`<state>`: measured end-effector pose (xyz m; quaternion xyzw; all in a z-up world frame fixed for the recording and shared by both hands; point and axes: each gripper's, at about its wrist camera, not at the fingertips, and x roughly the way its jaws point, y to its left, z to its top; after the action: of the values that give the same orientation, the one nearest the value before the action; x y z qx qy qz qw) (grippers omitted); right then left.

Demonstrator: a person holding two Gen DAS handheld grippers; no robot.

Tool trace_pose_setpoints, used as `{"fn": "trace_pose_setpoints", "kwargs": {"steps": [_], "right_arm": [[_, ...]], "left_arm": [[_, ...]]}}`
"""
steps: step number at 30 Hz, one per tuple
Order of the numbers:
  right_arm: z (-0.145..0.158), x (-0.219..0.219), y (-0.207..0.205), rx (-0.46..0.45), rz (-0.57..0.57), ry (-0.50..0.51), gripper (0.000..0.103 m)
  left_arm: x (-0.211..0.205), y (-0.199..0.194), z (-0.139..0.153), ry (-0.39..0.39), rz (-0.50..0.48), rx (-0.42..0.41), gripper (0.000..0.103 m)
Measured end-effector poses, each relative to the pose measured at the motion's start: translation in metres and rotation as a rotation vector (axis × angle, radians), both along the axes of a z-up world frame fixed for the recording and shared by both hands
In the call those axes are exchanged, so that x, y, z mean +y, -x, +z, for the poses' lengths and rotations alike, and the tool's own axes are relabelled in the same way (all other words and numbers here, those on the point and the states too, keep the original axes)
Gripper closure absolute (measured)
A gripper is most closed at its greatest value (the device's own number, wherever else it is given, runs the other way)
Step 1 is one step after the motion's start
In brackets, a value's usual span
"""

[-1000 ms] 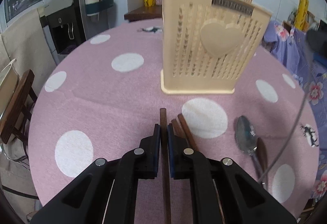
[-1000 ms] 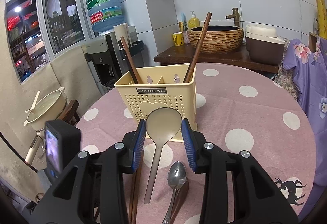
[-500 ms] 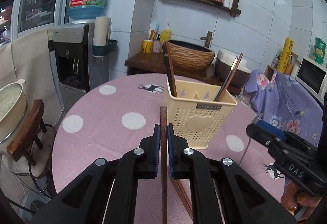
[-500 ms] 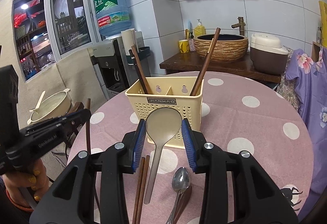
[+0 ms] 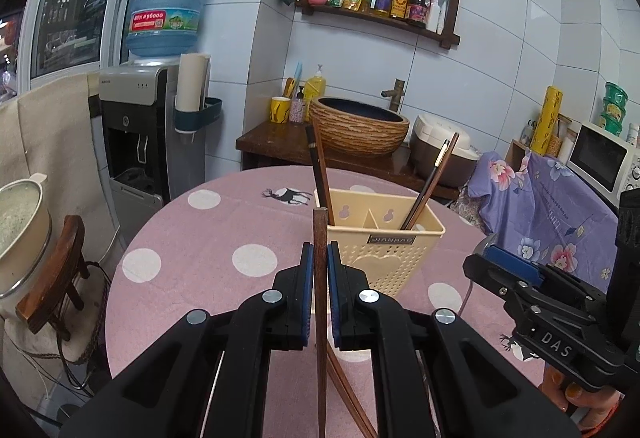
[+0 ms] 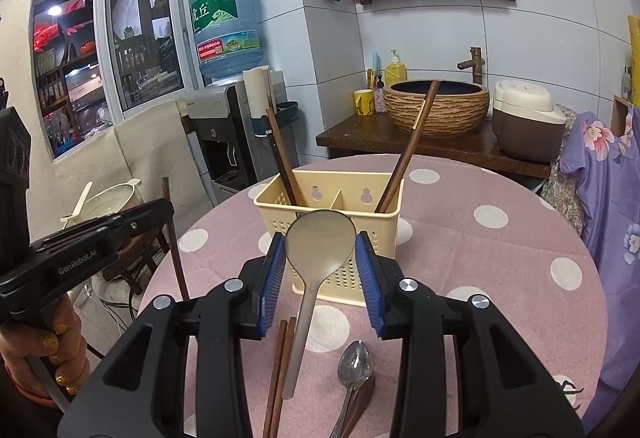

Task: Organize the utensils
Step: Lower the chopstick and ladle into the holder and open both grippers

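My left gripper (image 5: 320, 254) is shut on a dark wooden chopstick (image 5: 320, 318), held upright above the pink dotted table (image 5: 192, 262), in front of the cream utensil holder (image 5: 384, 250). One chopstick (image 5: 320, 174) leans in the holder's left compartment and another (image 5: 432, 182) in its right. My right gripper (image 6: 320, 258) is shut on the bowl of a long metal spoon (image 6: 320, 238), whose handle hangs down toward the table. On the cloth below lie a pair of chopsticks (image 6: 278, 370) and a small metal spoon (image 6: 354, 362). In the right wrist view the left gripper (image 6: 166, 204) is at the left.
A wooden stool (image 5: 52, 270) bearing a pot stands off the table's left edge, and a water dispenser (image 5: 140, 126) is behind it. A counter with a woven basin (image 5: 360, 126) is beyond the table. Purple flowered cloth (image 5: 540, 222) hangs at the right.
My left gripper has lifted the chopstick off the table and tipped upward, so the holder now sits lower and farther away. My right gripper rose slightly with the spoon still in it.
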<state>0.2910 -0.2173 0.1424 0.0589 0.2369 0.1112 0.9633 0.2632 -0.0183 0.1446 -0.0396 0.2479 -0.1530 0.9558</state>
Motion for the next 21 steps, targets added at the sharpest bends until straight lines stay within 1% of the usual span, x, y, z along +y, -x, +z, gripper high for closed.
{"fn": "trace_pose_setpoints", "kwargs": {"steps": [3, 6, 11, 13, 15, 18, 19, 21], "right_arm": [[0.009, 0.001, -0.003, -0.026, -0.007, 0.02, 0.066], [0.027, 0.0, -0.009, -0.063, -0.01, 0.031, 0.066], [0.075, -0.006, -0.036, -0.128, -0.049, 0.044, 0.066], [0.095, -0.009, -0.048, -0.165, -0.08, 0.048, 0.066], [0.113, -0.009, -0.06, -0.208, -0.11, 0.069, 0.066], [0.12, -0.007, -0.076, -0.245, -0.157, 0.114, 0.066], [0.118, -0.007, -0.08, -0.245, -0.167, 0.122, 0.066], [0.106, -0.008, -0.09, -0.241, -0.191, 0.132, 0.066]], "left_arm": [[0.001, -0.002, 0.015, 0.007, -0.004, -0.028, 0.095], [0.001, -0.005, 0.04, 0.019, -0.008, -0.076, 0.095], [-0.006, -0.011, 0.098, 0.034, -0.018, -0.183, 0.095], [-0.013, -0.018, 0.126, 0.03, 0.002, -0.241, 0.095], [-0.021, -0.027, 0.145, 0.03, 0.02, -0.285, 0.095], [-0.033, -0.049, 0.155, 0.035, 0.046, -0.31, 0.095], [-0.036, -0.058, 0.152, 0.043, 0.053, -0.304, 0.095], [-0.042, -0.071, 0.14, 0.035, 0.072, -0.297, 0.095]]}}
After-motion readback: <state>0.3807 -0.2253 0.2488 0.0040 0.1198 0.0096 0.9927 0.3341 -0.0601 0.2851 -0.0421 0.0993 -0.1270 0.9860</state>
